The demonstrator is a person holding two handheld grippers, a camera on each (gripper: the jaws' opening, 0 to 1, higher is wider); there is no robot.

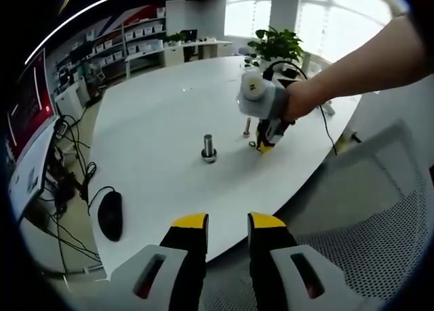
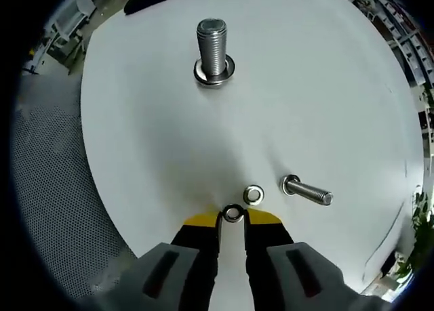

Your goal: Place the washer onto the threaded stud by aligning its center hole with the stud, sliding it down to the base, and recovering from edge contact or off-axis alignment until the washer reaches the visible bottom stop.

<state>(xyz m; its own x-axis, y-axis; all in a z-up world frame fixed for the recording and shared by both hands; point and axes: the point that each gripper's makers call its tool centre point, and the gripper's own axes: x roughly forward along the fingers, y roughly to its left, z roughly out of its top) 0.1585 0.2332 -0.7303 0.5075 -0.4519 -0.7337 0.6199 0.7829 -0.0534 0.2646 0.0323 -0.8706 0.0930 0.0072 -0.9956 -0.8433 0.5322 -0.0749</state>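
now the right claw (image 2: 232,217) pinches a small dark-ringed washer (image 2: 232,213) at its tips

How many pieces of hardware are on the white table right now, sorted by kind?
Threaded stud standing upright: 1
Washer at the stud's base: 1
Loose rings near the right gripper, one at its tips, one just beyond: 2
Smaller bolt: 1
Total: 5

Whether the loose rings are washers or nuts is too small to tell.
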